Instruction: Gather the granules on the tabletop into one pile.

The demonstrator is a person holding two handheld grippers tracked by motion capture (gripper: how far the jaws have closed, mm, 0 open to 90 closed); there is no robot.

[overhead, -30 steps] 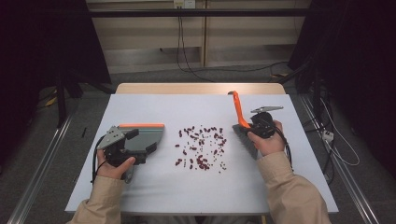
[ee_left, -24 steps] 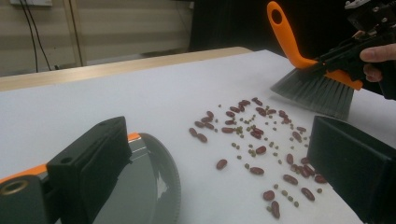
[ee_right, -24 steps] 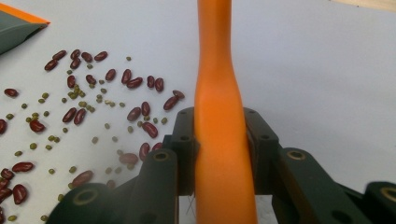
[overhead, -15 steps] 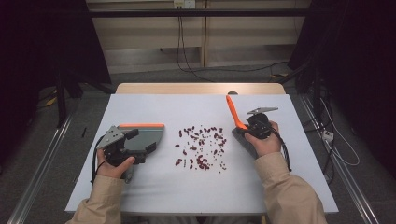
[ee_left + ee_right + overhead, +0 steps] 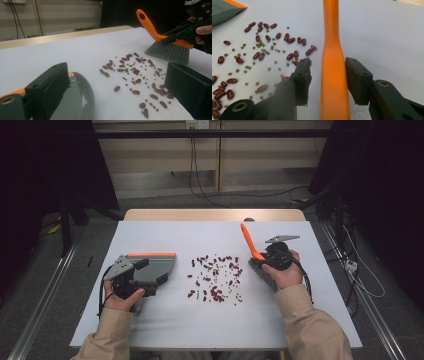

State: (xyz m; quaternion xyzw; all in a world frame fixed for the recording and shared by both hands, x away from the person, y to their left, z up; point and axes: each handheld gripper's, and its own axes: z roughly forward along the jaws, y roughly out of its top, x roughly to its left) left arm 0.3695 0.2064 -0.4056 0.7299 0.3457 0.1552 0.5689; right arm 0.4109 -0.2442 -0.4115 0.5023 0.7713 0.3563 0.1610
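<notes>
On the white desk [image 5: 150, 320], risking the brush [image 5: 333, 62] toppling onto the beans [image 5: 215, 277]: right tongs [image 5: 327, 82] just opening, pads clear of its handle; left tongs [image 5: 142, 277] gripping the dustpan [image 5: 157, 265].

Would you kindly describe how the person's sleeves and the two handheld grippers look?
Both forearms wear beige long sleeves. The left gripper and the right gripper are black, and each has a grey three-cornered plate on top. A thin black cable trails from each. Their fingers are blocky black bars with flat pads.
</notes>
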